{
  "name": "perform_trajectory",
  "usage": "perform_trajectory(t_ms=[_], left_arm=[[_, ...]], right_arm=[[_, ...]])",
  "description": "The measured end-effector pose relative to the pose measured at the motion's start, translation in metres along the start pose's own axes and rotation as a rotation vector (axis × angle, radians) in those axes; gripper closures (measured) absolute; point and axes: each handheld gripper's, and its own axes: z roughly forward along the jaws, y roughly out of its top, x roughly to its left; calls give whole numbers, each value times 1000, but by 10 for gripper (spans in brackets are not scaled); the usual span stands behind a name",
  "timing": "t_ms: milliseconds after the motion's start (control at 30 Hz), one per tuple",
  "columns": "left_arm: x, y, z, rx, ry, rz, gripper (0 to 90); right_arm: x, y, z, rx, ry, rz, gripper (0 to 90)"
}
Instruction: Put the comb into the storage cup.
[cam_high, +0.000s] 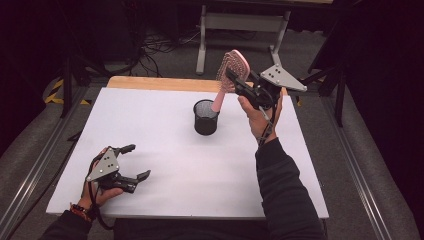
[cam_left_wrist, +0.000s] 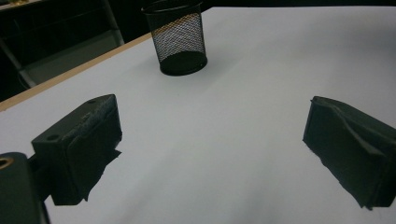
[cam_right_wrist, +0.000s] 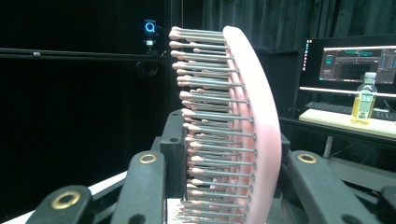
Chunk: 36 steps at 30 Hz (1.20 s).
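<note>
The white table (cam_high: 165, 150) carries a black mesh cup (cam_high: 206, 117) just far of centre. Right of it and above it, the right gripper (cam_high: 234, 79) is clenched on the head of a pink hairbrush (cam_high: 231, 70). The brush's long axis slants down and left, so its handle end dips at the cup's rim; whether it sits inside I cannot tell. The left gripper (cam_high: 136, 161) rests at the near left edge, released and empty, well apart from the cup.

The right gripper view shows the hairbrush (cam_right_wrist: 243, 126) edge-on, bristles to the left. The left gripper view shows the cup (cam_left_wrist: 180, 39) standing upright.
</note>
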Motion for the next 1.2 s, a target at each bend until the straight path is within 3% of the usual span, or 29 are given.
perform_trajectory(t_ms=[133, 167, 733, 1200], left_arm=[[-1, 0, 1, -3, -3, -1, 56], [-1, 0, 2, 5, -6, 3, 56], [0, 0, 0, 1, -4, -3, 58], [-1, 0, 0, -4, 0, 7, 56]], right_arm=[[-3, -4, 8, 14, -9, -10, 632], [-2, -5, 10, 9, -13, 17, 632], [-5, -40, 50, 92, -42, 34, 632], [-1, -69, 61, 140, -31, 67, 632]])
